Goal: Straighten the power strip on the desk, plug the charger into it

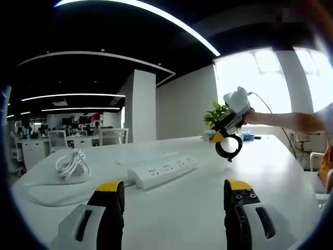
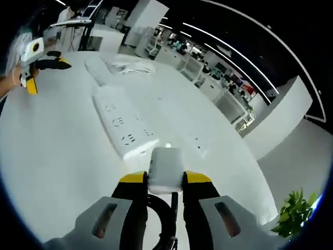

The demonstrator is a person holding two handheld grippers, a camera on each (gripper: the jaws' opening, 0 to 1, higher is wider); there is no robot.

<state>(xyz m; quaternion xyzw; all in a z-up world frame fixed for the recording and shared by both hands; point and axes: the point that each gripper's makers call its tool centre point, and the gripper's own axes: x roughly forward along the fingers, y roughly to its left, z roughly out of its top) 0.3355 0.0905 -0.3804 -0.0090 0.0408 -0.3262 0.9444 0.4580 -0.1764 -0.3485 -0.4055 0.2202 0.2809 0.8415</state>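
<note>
In the left gripper view, your left gripper (image 1: 173, 191) sits at the bottom with jaws apart and empty, likely free to steady the power strip (image 1: 162, 171) lying at centre on the desk (image 1: 270, 172); its coiled cable (image 1: 73, 165) rests at left. In the right gripper view, your right gripper (image 2: 165, 179) at bottom centre is clamped on the charger (image 2: 165, 167), held just short of the strip's near end, seemingly ready for plugging. No containers appear.
</note>
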